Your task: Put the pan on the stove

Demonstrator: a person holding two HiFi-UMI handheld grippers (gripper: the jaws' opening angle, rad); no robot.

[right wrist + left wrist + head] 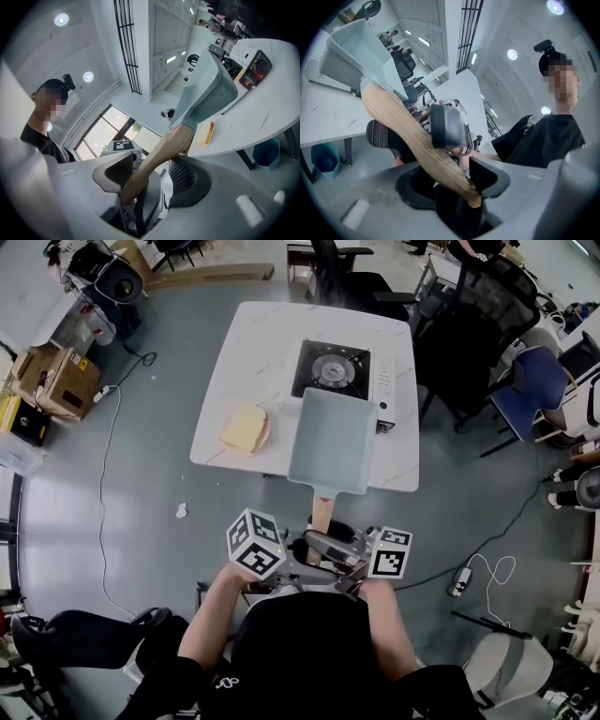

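A pale grey-green rectangular pan (333, 439) hangs over the white table's (251, 343) front edge, just in front of the black portable stove (333, 369). Its wooden handle (322, 514) points back toward me. Both grippers meet at that handle below the table edge. My left gripper (305, 554) is shut on the handle's end (454, 183). My right gripper (342, 563) clamps the handle (150, 176) from the other side. In the right gripper view the pan (208, 96) rises tilted above the table, with the stove (255, 68) beyond it.
A slice of toast on a plate (246, 429) lies on the table left of the pan. Dark office chairs (469, 329) stand right of and behind the table. Cardboard boxes (56, 381) and a cable (108, 484) are on the floor at left.
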